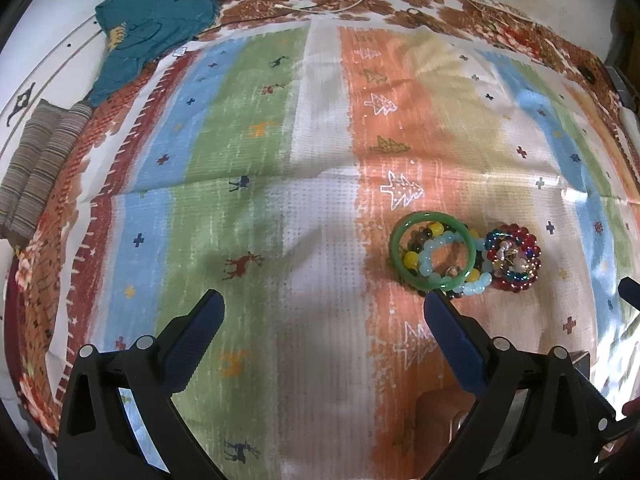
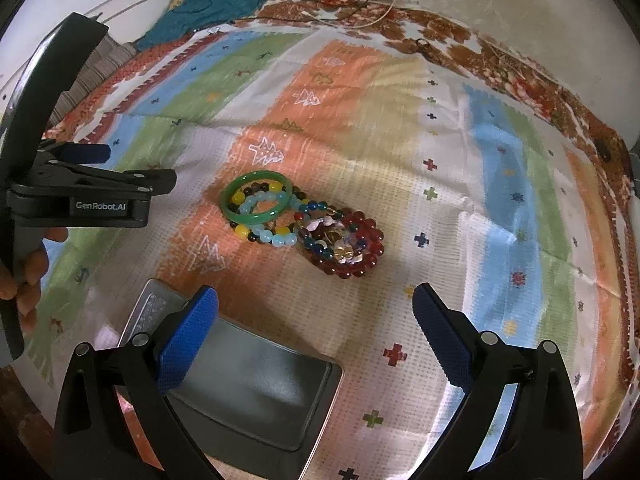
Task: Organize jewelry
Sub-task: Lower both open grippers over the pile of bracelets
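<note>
A pile of bracelets lies on the striped cloth: a green bangle on top of a yellow-and-dark bead bracelet and a light blue bead bracelet, with a dark red bead bracelet beside them. My left gripper is open and empty; its right fingertip is just in front of the bangle. It also shows in the right wrist view, left of the pile. My right gripper is open and empty, above an open grey metal tin in front of the pile.
The striped cloth covers a table. A teal garment and a folded striped fabric lie at the far left. Thin cables run along the back edge by the wall.
</note>
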A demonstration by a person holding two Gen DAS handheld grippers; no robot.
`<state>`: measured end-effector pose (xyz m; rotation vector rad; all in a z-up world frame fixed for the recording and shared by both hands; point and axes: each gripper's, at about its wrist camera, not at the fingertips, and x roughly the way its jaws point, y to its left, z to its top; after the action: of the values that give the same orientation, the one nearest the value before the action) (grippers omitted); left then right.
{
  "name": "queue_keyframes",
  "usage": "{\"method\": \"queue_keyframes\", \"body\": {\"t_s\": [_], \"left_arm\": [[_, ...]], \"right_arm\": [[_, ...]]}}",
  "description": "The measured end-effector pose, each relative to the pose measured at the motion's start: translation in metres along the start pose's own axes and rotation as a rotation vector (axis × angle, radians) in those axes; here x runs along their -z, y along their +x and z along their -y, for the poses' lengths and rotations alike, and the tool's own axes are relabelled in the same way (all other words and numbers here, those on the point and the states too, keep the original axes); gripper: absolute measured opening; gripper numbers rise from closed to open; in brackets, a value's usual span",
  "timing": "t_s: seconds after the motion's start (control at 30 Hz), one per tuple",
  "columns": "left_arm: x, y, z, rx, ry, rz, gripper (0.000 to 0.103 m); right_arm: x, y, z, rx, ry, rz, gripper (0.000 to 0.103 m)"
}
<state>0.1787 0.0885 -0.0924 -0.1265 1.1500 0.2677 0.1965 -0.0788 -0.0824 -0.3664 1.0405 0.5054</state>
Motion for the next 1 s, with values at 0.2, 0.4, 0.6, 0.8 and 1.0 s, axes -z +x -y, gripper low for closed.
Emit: {"method": "queue_keyframes", "body": {"t_s": [0.2, 0.4, 0.6, 0.8, 1.0], "left_arm": [[-0.007, 0.015, -0.002, 0.002, 0.001, -0.016, 0.097], [-0.014, 0.028, -0.003, 0.039, -0.013, -0.039, 0.093], [-0.020, 0.045, 0.007, 0.055, 0.017, -0.069, 0.088], [-0.026, 0.061, 0.017, 0.043, 0.057, -0.092, 0.081], [-0.027, 0.071, 0.018, 0.023, 0.078, -0.110, 0.072]], "right_arm": [[-0.006, 0.015, 0.004, 0.001, 0.011, -0.032, 0.099], [-0.012, 0.026, 0.004, 0.003, 0.001, -0.051, 0.098], [-0.018, 0.039, 0.004, -0.005, -0.001, -0.074, 0.098], [-0.024, 0.051, 0.000, -0.008, -0.015, -0.103, 0.088], [-0.027, 0.062, 0.001, -0.016, -0.024, -0.125, 0.087]]}}
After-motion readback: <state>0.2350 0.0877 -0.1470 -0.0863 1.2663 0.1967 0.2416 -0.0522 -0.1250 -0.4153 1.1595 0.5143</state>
